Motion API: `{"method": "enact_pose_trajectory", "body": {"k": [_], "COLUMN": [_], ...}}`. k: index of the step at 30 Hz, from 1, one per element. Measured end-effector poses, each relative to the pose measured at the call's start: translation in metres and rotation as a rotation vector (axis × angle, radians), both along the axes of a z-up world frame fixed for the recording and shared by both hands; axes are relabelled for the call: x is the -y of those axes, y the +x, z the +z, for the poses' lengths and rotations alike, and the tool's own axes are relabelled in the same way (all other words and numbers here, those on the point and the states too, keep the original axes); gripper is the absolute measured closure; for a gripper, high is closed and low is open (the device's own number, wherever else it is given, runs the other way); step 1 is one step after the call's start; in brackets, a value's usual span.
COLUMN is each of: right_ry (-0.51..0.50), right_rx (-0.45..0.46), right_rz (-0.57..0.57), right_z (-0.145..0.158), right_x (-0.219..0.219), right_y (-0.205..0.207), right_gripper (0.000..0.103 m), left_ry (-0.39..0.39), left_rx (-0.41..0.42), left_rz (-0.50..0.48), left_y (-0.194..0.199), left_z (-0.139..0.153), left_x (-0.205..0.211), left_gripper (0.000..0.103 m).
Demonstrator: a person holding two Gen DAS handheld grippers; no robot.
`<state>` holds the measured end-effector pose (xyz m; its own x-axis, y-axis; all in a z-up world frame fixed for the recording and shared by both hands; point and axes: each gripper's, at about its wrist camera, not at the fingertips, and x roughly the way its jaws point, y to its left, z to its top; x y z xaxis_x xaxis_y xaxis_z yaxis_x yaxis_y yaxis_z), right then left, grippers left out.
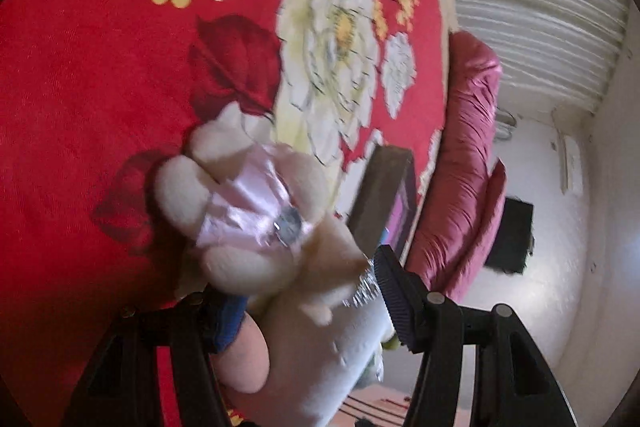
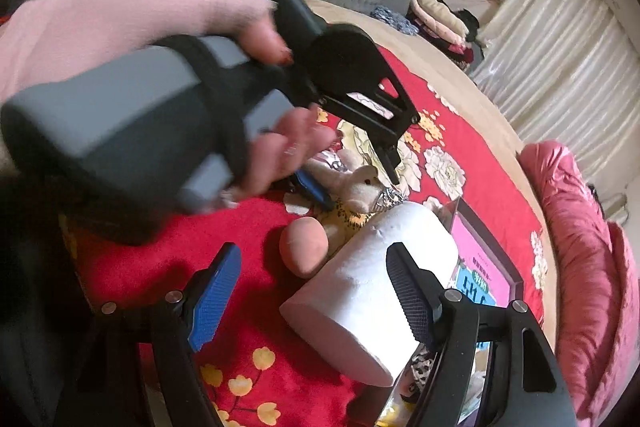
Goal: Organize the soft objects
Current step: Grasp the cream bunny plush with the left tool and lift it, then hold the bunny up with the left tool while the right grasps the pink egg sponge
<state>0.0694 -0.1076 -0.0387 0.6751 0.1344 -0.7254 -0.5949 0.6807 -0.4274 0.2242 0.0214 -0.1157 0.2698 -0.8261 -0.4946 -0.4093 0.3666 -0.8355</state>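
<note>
**Between our left jaws: the plush toy**

Between the left gripper's (image 1: pixel 304 291) spread pads hangs a white plush (image 1: pixel 236 203), seemingly pinched near its head, body pointing away over the red blanket (image 1: pixel 80 67). Our right gripper (image 2: pixel 316 291) stands open, holding nothing; the paper roll (image 2: pixel 372 291) lies just ahead, long axis slanting away, so the right is nearer it. A box (image 2: pixel 484 267) waits beyond.

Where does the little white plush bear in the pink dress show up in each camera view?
Left wrist view: plush bear lies lower centre, between the left tool's fingers.
Right wrist view: plush bear sits mid-frame, small, under the hand-held left tool, beyond the peach sponge.
Shared landmark: white paper roll just beside the bear.
</note>
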Motion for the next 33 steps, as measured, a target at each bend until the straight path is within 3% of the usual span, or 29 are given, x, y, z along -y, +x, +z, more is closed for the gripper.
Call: {"method": "enact_pose_trajectory", "body": {"k": [8,15,18,25,30,33], "right_ry": [-0.063,-0.159,-0.211,-0.345,-0.403,-0.438], "right_rx": [0.015,0.033,-0.025,-0.269,-0.417,-0.469], "right_rz": [0.043,0.15,0.185,0.199,0.204,0.22], "right_z": [-0.004,-0.008,-0.013,-0.029,-0.046,-0.057], "right_x": [-0.004,-0.017,-0.024,-0.042,-0.043,-0.049], "right_y": [0.001,0.001,0.011,0.052,0.08,0.083], "right_gripper": [0.027,0.027,0.027,0.027,0.027,0.035], "left_ry": [0.053,0.046,0.025,0.176,0.225,0.248], "left_rx": [-0.007,0.064,0.1,0.208,0.239,0.254], "left_rz": [0.024,0.049,0.078,0.134,0.121,0.112], "left_y": [0.009,0.0,-0.007,-0.031,-0.042,-0.043], "left_z": [-0.012,-0.005,0.004,0.035,0.043,0.046], "left_x": [0.0,-0.023,-0.041,-0.085,-0.09,-0.088], "left_gripper": [0.067,0.069,0.069,0.069,0.068,0.068]}}
